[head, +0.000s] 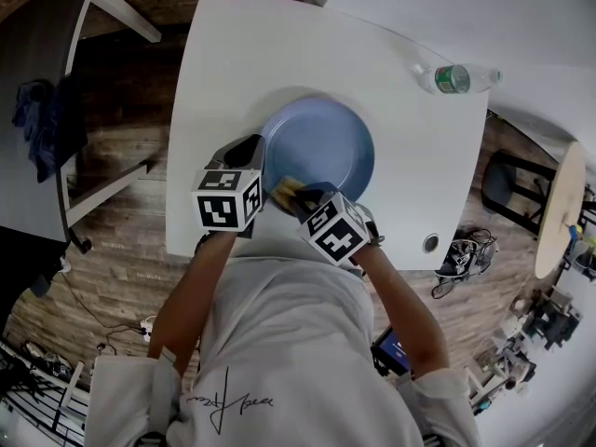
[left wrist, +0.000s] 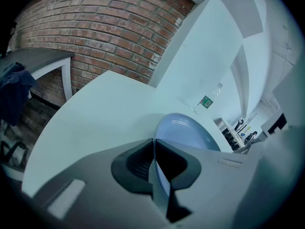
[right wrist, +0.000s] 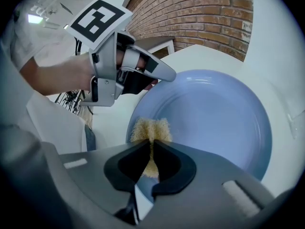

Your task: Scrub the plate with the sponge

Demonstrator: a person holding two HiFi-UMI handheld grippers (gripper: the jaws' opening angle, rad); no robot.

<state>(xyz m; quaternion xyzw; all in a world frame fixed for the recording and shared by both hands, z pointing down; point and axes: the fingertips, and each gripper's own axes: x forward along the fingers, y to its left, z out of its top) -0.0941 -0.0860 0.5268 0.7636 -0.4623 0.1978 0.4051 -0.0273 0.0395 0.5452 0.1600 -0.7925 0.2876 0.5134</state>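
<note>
A round pale-blue plate (head: pixel 321 147) sits near the middle of the white rectangular table (head: pixel 242 54), and both grippers meet it from the near side. The left gripper (head: pixel 256 152) comes in at about 9 o'clock on the plate, and in the left gripper view its 2 dark jaws are pinched onto the plate's thin rim, 1 above and 1 below. The right gripper (right wrist: pixel 152 159) has its 2 jaws squeezed onto a yellow fuzzy sponge (right wrist: pixel 151 130), whose frayed end sticks out past the jaw tips and touches the plate's inner surface by the rim, at about 7 o'clock in the head view (just beside the left gripper). A clear plastic bottle with a green label (head: pixel 453 78) lies on its side on the table at about 2 o'clock from the plate, well apart from it.
</note>
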